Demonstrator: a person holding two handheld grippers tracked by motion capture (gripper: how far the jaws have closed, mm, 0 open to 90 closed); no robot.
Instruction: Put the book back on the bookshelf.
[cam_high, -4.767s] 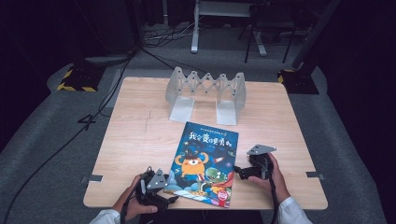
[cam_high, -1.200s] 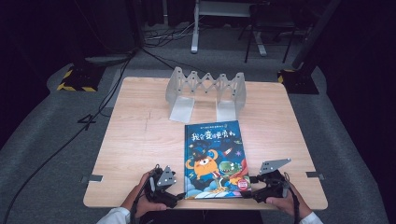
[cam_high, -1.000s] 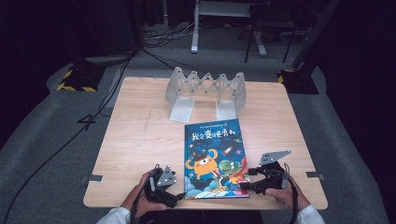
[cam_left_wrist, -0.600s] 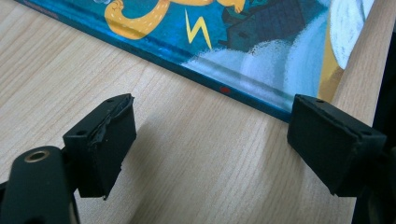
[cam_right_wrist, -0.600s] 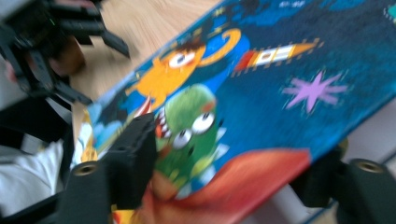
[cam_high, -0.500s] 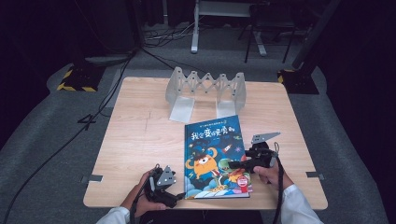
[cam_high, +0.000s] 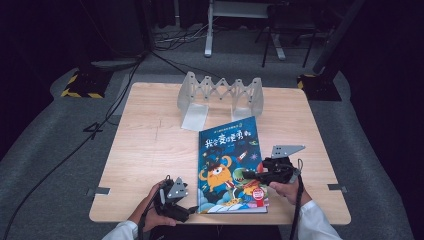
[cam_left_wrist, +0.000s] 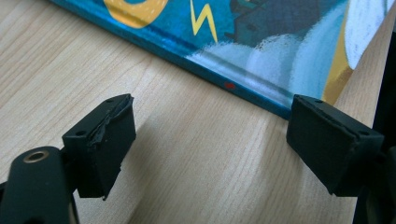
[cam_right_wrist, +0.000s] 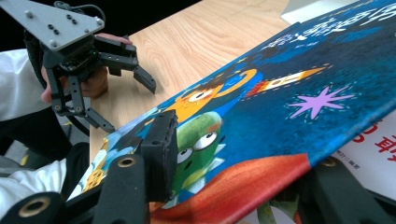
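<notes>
A picture book (cam_high: 230, 165) with a blue cartoon cover lies on the wooden table (cam_high: 150, 140). My right gripper (cam_high: 248, 175) reaches in over its right edge. In the right gripper view the cover (cam_right_wrist: 280, 93) runs slanted between the jaws, one pad above it, the other jaw beneath, and a white page (cam_right_wrist: 373, 144) shows under the raised edge. These jaws have just been closing, with a wide gap still between them. My left gripper (cam_high: 191, 209) rests open on the table by the book's near left corner (cam_left_wrist: 261, 37), nothing between its pads (cam_left_wrist: 112, 135).
A grey accordion-style rack (cam_high: 220, 95) stands at the back of the table, just beyond the book. The table's front edge runs close below both hands. Cables and stand feet lie on the dark floor around.
My right gripper moved from the table's near right corner up and left onto the book's right edge, and its jaws narrowed around the cover. The left gripper stayed put.
</notes>
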